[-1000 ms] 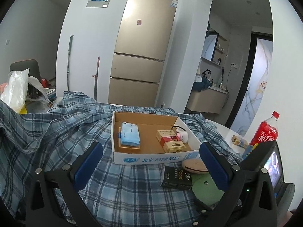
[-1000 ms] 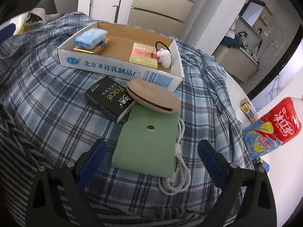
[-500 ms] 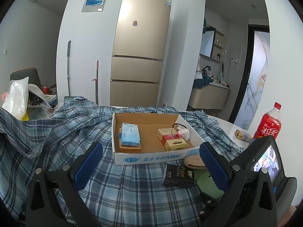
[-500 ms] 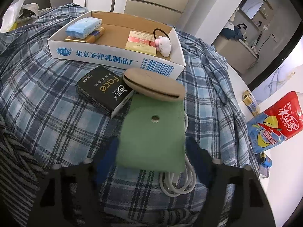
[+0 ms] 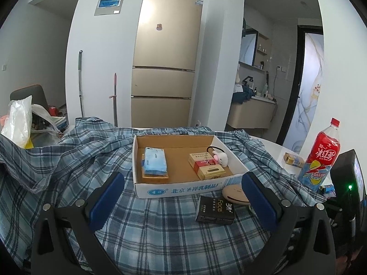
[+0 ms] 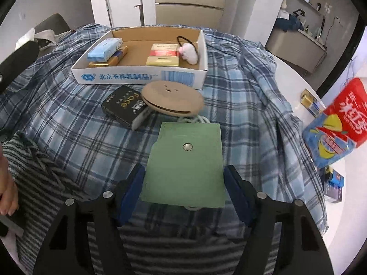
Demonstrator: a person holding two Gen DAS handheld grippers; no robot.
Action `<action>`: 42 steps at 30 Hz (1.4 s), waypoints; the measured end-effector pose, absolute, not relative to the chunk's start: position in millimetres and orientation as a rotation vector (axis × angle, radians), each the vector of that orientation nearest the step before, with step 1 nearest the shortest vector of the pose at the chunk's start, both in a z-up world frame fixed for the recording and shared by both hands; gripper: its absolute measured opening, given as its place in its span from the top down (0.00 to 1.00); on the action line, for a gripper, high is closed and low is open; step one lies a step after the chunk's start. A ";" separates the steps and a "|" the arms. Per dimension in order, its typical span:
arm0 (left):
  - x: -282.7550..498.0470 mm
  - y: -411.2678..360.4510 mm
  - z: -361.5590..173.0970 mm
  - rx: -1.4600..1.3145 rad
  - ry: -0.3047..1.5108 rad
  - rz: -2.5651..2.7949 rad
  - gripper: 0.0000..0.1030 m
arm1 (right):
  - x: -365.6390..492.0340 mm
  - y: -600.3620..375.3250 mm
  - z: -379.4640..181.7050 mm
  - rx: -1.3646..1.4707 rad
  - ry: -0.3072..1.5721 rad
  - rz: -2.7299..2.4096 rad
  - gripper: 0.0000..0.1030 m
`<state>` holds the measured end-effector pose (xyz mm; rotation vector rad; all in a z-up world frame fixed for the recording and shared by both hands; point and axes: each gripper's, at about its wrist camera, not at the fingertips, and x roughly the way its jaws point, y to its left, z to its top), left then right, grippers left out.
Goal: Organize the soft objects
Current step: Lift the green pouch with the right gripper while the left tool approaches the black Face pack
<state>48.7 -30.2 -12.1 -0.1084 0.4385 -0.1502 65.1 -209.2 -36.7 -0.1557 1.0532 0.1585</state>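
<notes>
A green pouch [image 6: 185, 167] is held by its side edges in the right hand-held gripper [image 6: 184, 191], whose jaws have just been closing on it, above the plaid-covered tabletop [image 6: 68, 123]. The pickup step is judged done; a carry and a release into the cardboard box [image 6: 146, 76] are called for next. Between them lie a black packet [image 6: 125, 105] and a tan case [image 6: 172, 98]. The left hand-held gripper [image 5: 183, 197] is seen wide and empty

My left gripper [image 5: 182, 197] hangs wide open over the plaid cloth [image 5: 68, 160], nothing between the pads. Cardboard box [image 5: 179, 189] sits dead ahead; black Face box [image 5: 215, 209] and tan round case [image 5: 235, 193] lie just in front of it.
</notes>
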 end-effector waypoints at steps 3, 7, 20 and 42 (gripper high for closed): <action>49.0 -31.7 -13.3 -0.100 0.441 -0.148 0.00 | 63.9 -210.9 -36.2 -0.174 1.036 0.138 0.32; 49.7 -32.6 -14.2 -0.098 0.445 -0.149 0.00 | 67.3 -205.5 -36.2 -0.227 1.022 0.138 0.28; 47.9 -37.1 -14.9 -0.066 0.437 -0.156 0.00 | 82.0 -190.1 -54.0 -0.262 1.047 0.135 0.26; 49.0 -35.3 -16.0 -0.068 0.447 -0.154 0.00 | 75.3 -172.4 -63.2 -0.333 1.056 0.135 0.27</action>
